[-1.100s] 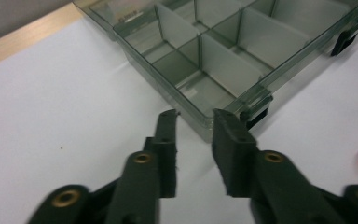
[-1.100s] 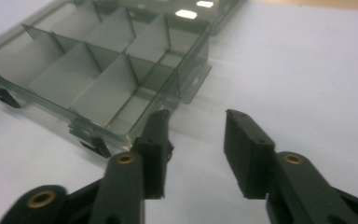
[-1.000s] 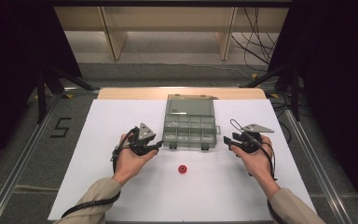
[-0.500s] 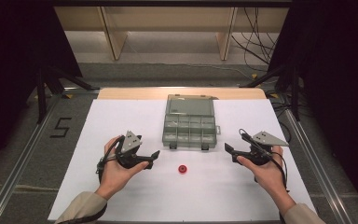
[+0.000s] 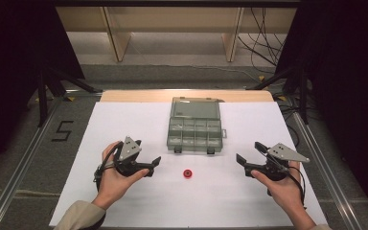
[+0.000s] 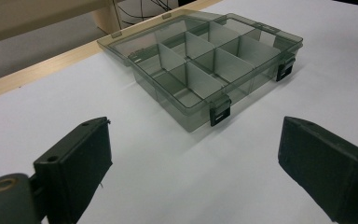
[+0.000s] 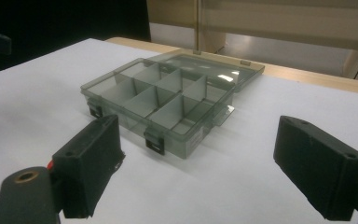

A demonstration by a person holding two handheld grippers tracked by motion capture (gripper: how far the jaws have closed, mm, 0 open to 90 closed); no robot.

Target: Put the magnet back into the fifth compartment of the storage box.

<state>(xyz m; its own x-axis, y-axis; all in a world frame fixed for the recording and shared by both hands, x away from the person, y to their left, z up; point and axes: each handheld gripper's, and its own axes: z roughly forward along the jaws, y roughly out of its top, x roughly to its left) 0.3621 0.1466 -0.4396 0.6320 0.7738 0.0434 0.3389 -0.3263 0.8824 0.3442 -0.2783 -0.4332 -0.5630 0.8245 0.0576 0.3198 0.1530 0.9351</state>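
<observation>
Left gripper (image 5: 157, 165), black two-jaw tongs with a grey three-cornered plate on top, sits in the person's left hand (image 5: 115, 175) at the left of the white table sheet (image 5: 124, 120). Forearm enters from the bottom edge in a tan sleeve (image 5: 79, 218); the hand cups the gripper body from below, jaws pointing level toward the table's middle. Its jaws have just been opening and stand wide, with bare sheet between them; the left gripper view looks between them at the box ahead.

Small red round piece (image 5: 188, 173) lies on the sheet between the two grippers, apart from both, just in front of the box's near edge.

Smoky grey translucent plastic organiser box (image 5: 194, 135) sits mid-table beyond the piece, lid laid open flat behind it, compartments divided by grey partitions, two dark latches on the near wall. Contents cannot be made out.

Right gripper (image 5: 240, 160), same build, is held in the right hand (image 5: 280, 184) at the right of the sheet, gripped from beneath, jaws pointing level toward the middle. Its jaws have just been opening too and stand wide, nothing between them.
</observation>
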